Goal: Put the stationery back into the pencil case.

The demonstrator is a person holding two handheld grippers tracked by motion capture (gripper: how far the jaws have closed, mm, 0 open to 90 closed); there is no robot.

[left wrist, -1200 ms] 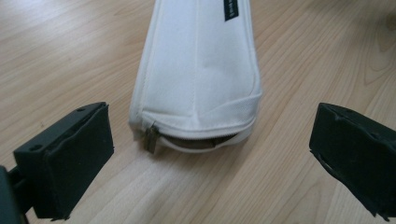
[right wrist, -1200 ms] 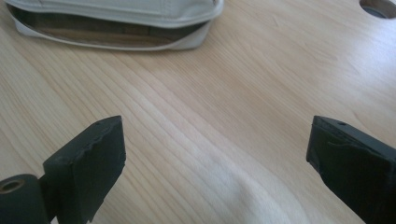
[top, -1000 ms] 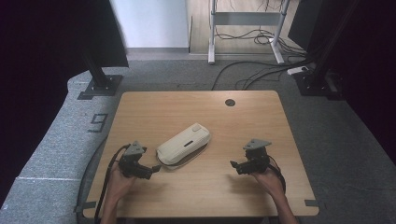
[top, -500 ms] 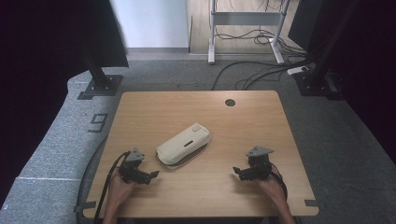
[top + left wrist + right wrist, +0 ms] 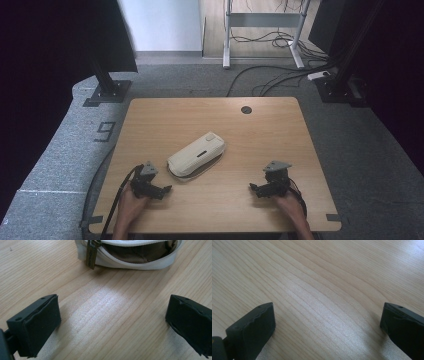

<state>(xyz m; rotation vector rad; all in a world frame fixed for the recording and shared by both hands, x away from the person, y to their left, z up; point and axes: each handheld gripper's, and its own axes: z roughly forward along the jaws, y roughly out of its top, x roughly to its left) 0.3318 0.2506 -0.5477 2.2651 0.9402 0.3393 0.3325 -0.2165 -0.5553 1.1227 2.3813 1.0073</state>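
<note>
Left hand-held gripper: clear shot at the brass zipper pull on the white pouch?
Probably yes. The left hand-held gripper is open, and bare wooden table lies between it and the brass zipper pull hanging off the white fabric zip pouch.

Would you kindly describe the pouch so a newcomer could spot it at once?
On the wooden table, look between the two grippers, nearer the left gripper. The pouch is the one cream, oblong thing lying there, zip partly open with a brass pull.

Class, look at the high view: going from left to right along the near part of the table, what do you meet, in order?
left gripper → white zip pouch → right gripper
</note>
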